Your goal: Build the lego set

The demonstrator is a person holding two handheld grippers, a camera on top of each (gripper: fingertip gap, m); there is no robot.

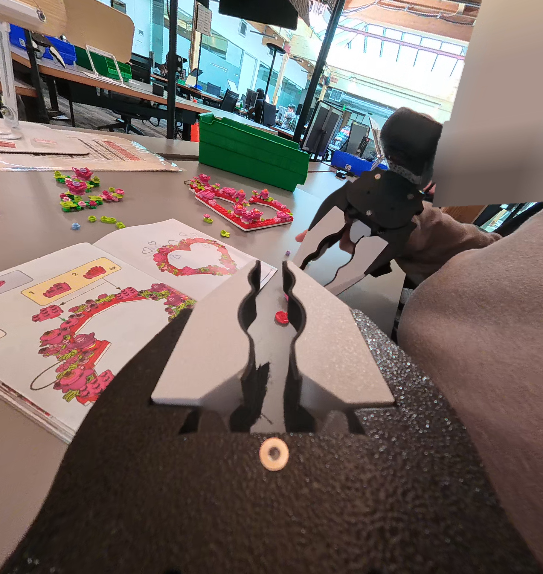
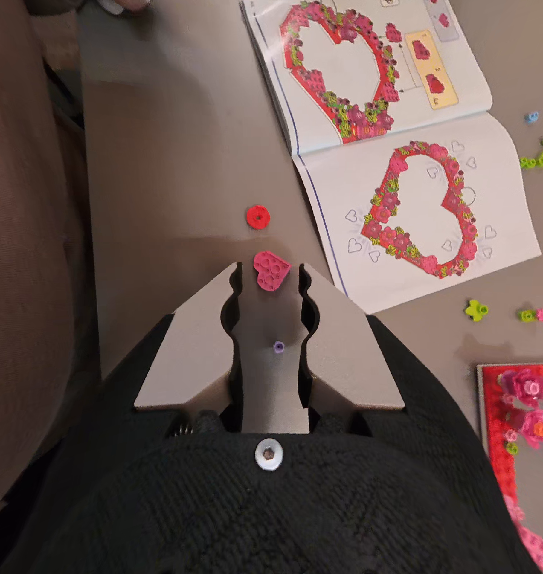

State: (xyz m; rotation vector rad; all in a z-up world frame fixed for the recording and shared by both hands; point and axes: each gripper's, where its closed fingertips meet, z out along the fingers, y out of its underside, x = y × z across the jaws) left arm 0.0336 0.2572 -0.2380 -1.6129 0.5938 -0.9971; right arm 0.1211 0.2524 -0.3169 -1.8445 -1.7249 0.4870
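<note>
My right gripper (image 2: 270,267) is open, low over the grey table (image 2: 171,155). A pink heart piece (image 2: 271,271) lies underside up between its fingertips, touching neither. A red round piece (image 2: 257,216) lies just beyond, and a tiny purple piece (image 2: 278,347) sits on the table between the fingers. My left gripper (image 1: 271,271) is narrowly open and empty, hovering near the table's front edge; the red round piece (image 1: 281,317) shows through its gap. The right gripper (image 1: 318,279) shows just ahead of it. The red heart frame with pink flowers (image 1: 245,208) lies farther back.
An open instruction booklet (image 1: 108,295) lies left of the grippers, also in the right wrist view (image 2: 388,186). Loose flower clusters (image 1: 80,189) and lime pieces (image 2: 475,310) are scattered behind it. A green bin (image 1: 251,152) stands at the back. A person's brown sleeve (image 1: 481,341) is at right. About 12 cm separates my left fingertips from my right.
</note>
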